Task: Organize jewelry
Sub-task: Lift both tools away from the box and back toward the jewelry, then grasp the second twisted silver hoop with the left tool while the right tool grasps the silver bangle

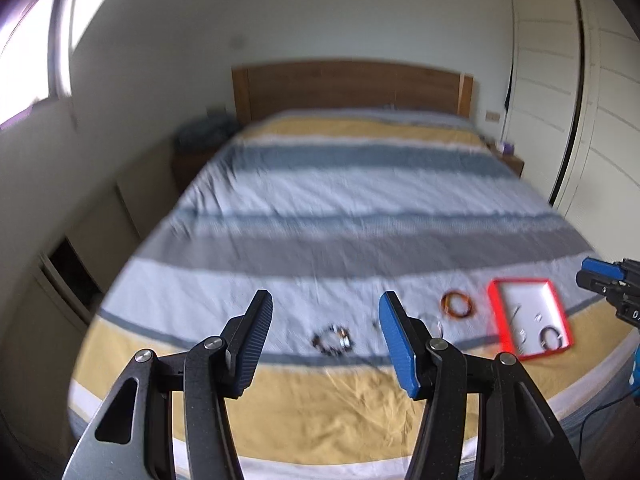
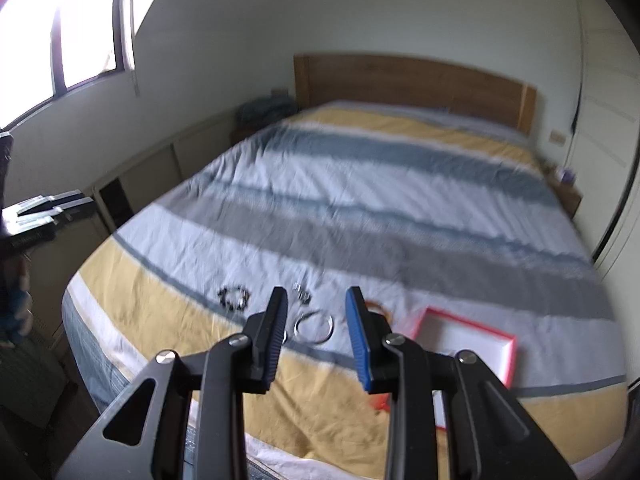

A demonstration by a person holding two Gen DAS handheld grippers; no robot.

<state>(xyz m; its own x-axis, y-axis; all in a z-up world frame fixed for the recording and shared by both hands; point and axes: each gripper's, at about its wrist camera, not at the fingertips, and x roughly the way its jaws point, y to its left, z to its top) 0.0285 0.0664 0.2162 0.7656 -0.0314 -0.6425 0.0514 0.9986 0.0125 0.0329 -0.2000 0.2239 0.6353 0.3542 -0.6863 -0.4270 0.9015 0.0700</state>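
On the bed (image 1: 320, 200), a red-rimmed tray (image 1: 496, 312) at four o'clock holds a dark bracelet (image 1: 552, 336) and small pieces. An orange bangle (image 1: 457, 303) lies just outside it. Left gripper (image 1: 326, 316) gapes wide, right gripper (image 2: 316, 312) narrower; both empty.

The bedspread (image 1: 340, 200) is matt, creased cloth; the headboard (image 1: 348, 84) is smooth wood; the red-rimmed tray (image 1: 496, 312) looks like card, though blur hides its finish; the silver bangle (image 2: 314, 326) is shiny metal; the gripper pads (image 1: 394, 340) are ribbed blue plastic.
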